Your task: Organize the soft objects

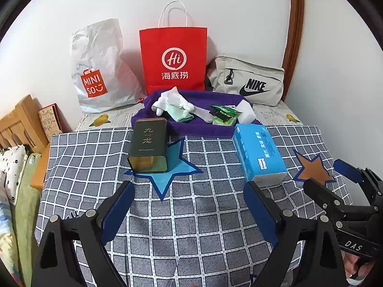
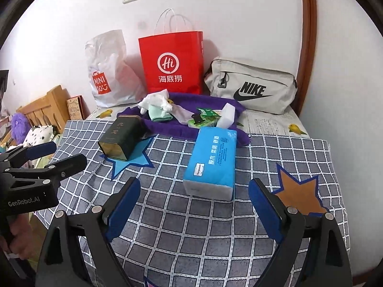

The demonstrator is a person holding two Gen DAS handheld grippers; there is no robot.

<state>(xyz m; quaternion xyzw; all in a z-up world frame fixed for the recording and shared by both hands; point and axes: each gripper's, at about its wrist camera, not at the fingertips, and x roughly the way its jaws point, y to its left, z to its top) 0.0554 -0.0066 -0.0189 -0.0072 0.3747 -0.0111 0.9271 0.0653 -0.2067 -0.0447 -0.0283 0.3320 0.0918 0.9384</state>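
Left gripper [image 1: 189, 205]: jaws spread wide, nothing between the blue pads, tilted downward.
Right gripper [image 2: 194, 205]: jaws spread wide, empty, tilted downward, just beside the left.

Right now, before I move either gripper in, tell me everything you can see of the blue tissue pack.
The blue tissue pack is a soft rectangular brick in glossy blue plastic film with white Chinese lettering and a small white label; its near end is white. It looks sealed and full. It lies flat on the checked cloth, long axis running away from the cameras, its far end meeting the purple towel near the white sponge block. Neither gripper touches it.
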